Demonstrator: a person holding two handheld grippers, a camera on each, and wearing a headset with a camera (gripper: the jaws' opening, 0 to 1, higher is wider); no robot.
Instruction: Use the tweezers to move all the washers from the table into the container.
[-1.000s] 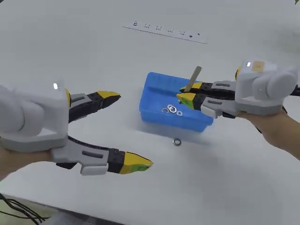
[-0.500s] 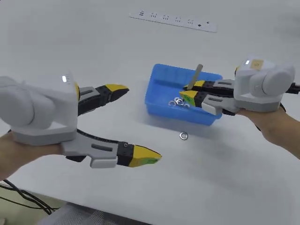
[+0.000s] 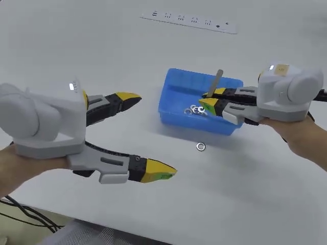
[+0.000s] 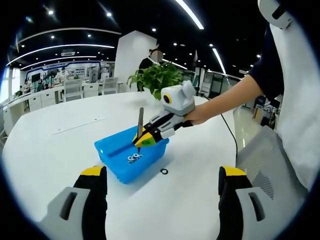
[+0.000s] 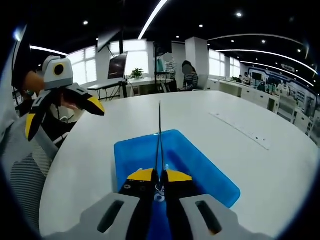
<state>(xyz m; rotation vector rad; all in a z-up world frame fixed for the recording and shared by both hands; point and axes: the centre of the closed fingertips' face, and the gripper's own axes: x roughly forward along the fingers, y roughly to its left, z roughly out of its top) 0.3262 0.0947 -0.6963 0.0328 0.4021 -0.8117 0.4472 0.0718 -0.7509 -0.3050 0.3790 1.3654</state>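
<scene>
Between the left jaws: nothing is held; the left gripper (image 3: 150, 133) is spread wide over the bare white surface (image 3: 245, 194).
Room ahead of the left jaws: open surface runs up to the blue container (image 3: 194, 123), which is well apart from them; the surface's near edge passes close by the lower left jaw.
Right jaws: the right gripper (image 3: 205, 103) is closed tight on the tweezers (image 3: 217, 80), and the jaw tips reach over the container's rim.
Tweezers axis: near upright and slightly tilted, crossing the right jaws; the blunt end stands above them and the points go down into the container. Whether the points touch a washer cannot be told.
Container contents: a small cluster of washers (image 3: 194, 110) lies on the floor, just below the right jaw tips.
Loose washer (image 3: 200, 147): flat on the surface just outside the container's front wall, nearer the right jaws than the left.
Far beyond both jaws: a power strip (image 3: 189, 21) lies on the surface.
</scene>
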